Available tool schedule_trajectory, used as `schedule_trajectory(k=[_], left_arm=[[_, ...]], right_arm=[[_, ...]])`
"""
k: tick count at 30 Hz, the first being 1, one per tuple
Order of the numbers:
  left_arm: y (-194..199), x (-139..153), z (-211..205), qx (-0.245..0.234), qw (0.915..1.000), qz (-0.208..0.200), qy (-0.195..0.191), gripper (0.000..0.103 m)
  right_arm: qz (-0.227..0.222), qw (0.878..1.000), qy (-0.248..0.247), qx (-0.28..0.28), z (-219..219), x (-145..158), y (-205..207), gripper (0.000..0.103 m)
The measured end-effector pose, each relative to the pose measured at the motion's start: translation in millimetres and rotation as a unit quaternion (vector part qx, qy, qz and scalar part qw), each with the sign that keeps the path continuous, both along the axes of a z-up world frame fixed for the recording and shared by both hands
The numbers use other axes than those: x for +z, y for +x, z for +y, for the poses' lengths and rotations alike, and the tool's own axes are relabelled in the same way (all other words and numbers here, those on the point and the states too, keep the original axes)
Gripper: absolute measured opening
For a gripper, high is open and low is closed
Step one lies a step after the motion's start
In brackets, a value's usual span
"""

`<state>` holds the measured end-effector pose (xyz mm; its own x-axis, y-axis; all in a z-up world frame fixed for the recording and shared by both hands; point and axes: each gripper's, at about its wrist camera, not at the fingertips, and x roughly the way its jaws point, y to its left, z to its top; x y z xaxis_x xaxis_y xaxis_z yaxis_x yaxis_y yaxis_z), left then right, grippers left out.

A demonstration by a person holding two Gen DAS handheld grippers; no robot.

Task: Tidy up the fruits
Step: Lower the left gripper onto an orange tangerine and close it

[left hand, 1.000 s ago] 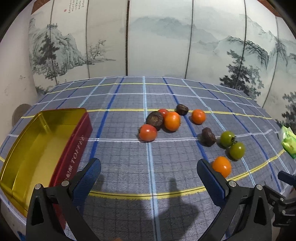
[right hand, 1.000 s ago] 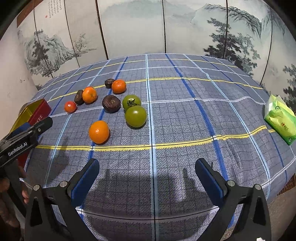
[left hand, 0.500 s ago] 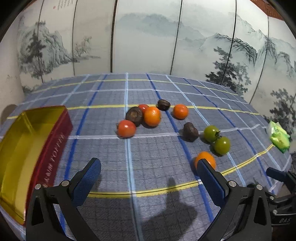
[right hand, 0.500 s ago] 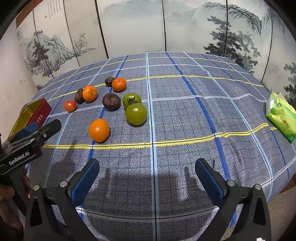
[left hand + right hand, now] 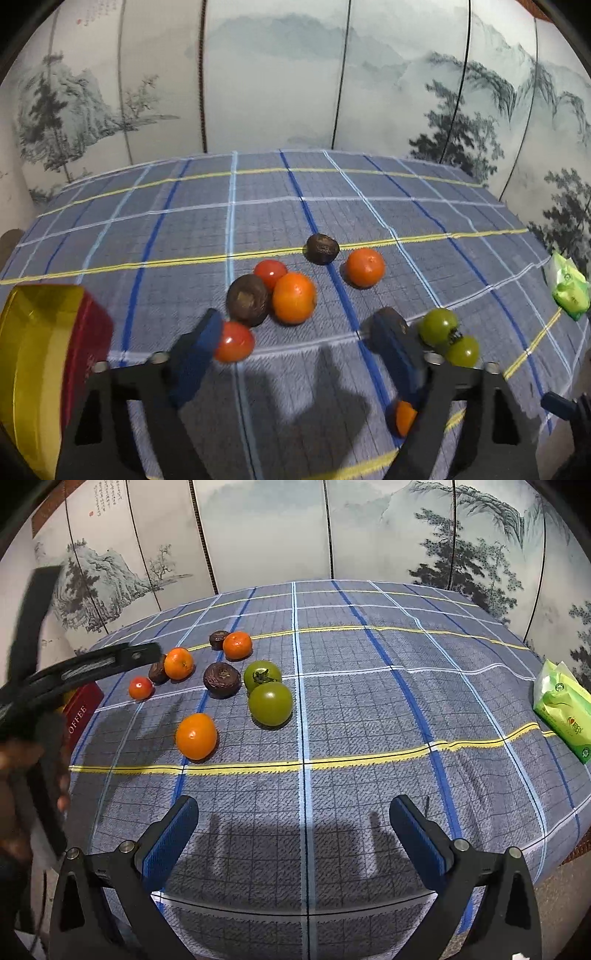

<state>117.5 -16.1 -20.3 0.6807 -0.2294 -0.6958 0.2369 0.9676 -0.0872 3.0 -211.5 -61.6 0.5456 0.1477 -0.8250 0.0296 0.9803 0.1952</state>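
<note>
Several fruits lie on the checked cloth: red tomatoes, oranges, dark brown fruits and two green tomatoes. My left gripper is open and empty, low over the cloth, its left finger beside the near red tomato. A red and gold tin stands at the left. My right gripper is open and empty near the front edge, short of an orange and a green tomato.
A green tissue pack lies at the right edge of the table; it also shows in the left wrist view. A painted folding screen stands behind the table. The left gripper's arm crosses the right wrist view at left.
My left gripper has moved forward and down toward the fruit cluster; the fruits now sit close to its fingers. The right gripper has barely moved. Both stay open.
</note>
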Motion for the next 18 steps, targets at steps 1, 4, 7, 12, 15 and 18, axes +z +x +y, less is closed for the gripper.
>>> schedule_trajectory(k=[1, 4, 7, 12, 15, 18], left_arm=[[5.4, -3.4, -0.9, -0.002, 1.0000, 0.006, 0.001, 0.070], [18.9, -12.5, -3.9, -0.006, 0.9998, 0.018, 0.001, 0.062], [27.1, -17.0, -8.8, -0.016, 0.9996, 0.020, 0.009, 0.054], [42.2, -21.2, -16.4, -0.019, 0.9994, 0.017, 0.025, 0.051], [46.2, -26.1, -24.1, -0.034, 0.9985, 0.030, 0.030, 0.034], [46.0, -28.1, -27.1, -0.033, 0.9983, 0.027, 0.040, 0.034]], right_arm=[[0.000, 1.000, 0.001, -0.001, -1.3, -0.5, 0.2, 0.103], [0.000, 1.000, 0.002, -0.004, -5.9, -1.9, 0.5, 0.103], [0.002, 1.000, 0.005, -0.007, -10.9, -5.2, 2.1, 0.103], [0.009, 1.000, 0.013, -0.012, -18.6, -10.9, 5.3, 0.103], [0.012, 1.000, 0.016, -0.013, -21.4, -13.4, 6.2, 0.103], [0.013, 1.000, 0.020, -0.014, -23.8, -14.9, 6.5, 0.103]])
